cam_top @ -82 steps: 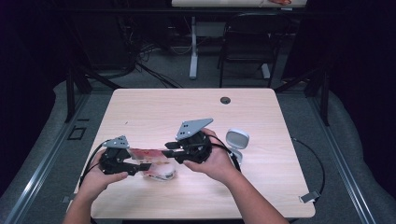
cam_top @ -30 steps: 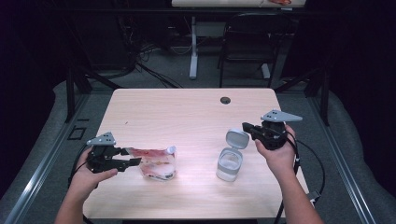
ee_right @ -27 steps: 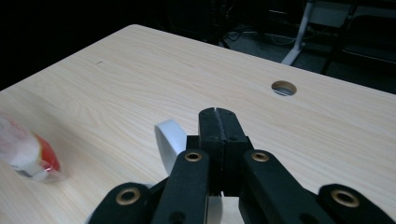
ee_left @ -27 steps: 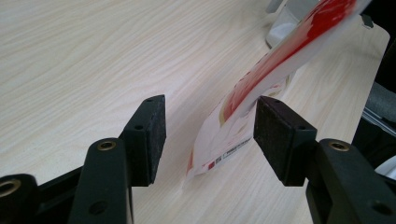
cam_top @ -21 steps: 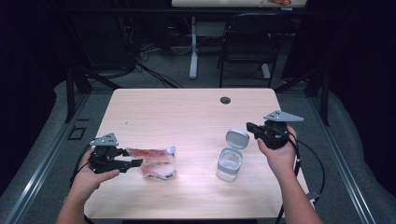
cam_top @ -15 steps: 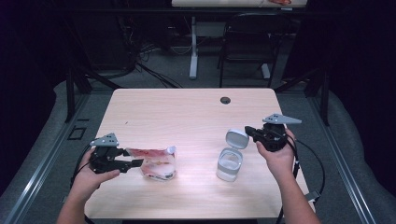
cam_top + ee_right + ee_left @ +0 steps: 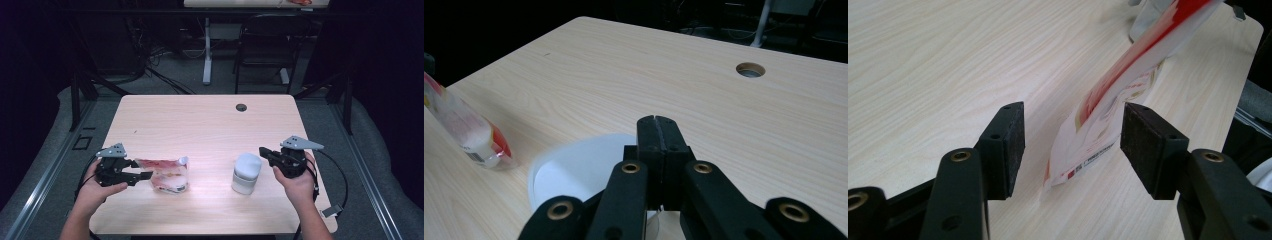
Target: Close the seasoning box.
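While both tools rest at the pale wooden surface (image 7: 200, 125):
Left tool (image 7: 1070, 145): jaws apart around a red-and-white plastic pouch (image 7: 1118, 95).
Right tool (image 7: 658, 131): jaws together above a white lidded tub (image 7: 246, 172).

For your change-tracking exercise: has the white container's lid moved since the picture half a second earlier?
Yes. The lid was tilted open then; now it lies shut on the white container, which keeps its place below the table's hole.

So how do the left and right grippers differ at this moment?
The left gripper is open, its jaws either side of the red-and-white pouch's end; the right gripper is shut on nothing. The left sits at the pouch, the right beside the white container. Both are hand-held, low over the table.
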Tool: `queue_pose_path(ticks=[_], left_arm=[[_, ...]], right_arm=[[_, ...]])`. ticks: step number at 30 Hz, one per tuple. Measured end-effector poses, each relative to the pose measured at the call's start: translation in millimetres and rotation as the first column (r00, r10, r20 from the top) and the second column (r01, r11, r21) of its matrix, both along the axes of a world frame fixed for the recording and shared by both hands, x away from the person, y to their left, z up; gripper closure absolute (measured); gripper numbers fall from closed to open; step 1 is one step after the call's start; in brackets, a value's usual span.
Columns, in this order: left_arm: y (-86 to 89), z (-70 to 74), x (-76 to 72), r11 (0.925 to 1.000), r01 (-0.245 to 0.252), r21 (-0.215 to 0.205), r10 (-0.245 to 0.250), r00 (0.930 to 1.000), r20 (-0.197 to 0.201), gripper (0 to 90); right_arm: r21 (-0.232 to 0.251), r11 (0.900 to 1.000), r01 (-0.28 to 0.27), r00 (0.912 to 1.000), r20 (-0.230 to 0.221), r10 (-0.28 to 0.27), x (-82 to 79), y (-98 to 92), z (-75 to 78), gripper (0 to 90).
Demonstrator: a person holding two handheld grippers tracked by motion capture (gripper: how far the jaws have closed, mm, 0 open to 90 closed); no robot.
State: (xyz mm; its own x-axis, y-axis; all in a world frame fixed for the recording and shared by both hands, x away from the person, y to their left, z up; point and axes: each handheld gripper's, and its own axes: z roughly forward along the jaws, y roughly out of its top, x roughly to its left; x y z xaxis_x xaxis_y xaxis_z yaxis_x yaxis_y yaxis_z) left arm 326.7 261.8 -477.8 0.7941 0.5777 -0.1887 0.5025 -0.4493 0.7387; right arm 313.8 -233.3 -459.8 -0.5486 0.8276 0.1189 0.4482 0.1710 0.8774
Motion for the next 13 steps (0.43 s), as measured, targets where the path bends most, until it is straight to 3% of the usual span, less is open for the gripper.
queue_pose_path(ticks=[8,13], left_arm=[[-0.1,-1.4,0.2,0.9999,0.001,0.01,-0.001,1.0,-0.004,42.8],[1.9,-1.4,0.9,1.0,0.001,0.006,-0.001,1.0,-0.005,42.4]], right_arm=[[0.017,0.999,0.035,0.9993,0.009,-0.036,-12.0,-8.1,-16.3,87.6],[0.043,0.996,0.083,0.9958,0.036,-0.085,-17.6,-16.8,-25.1,72.8]])
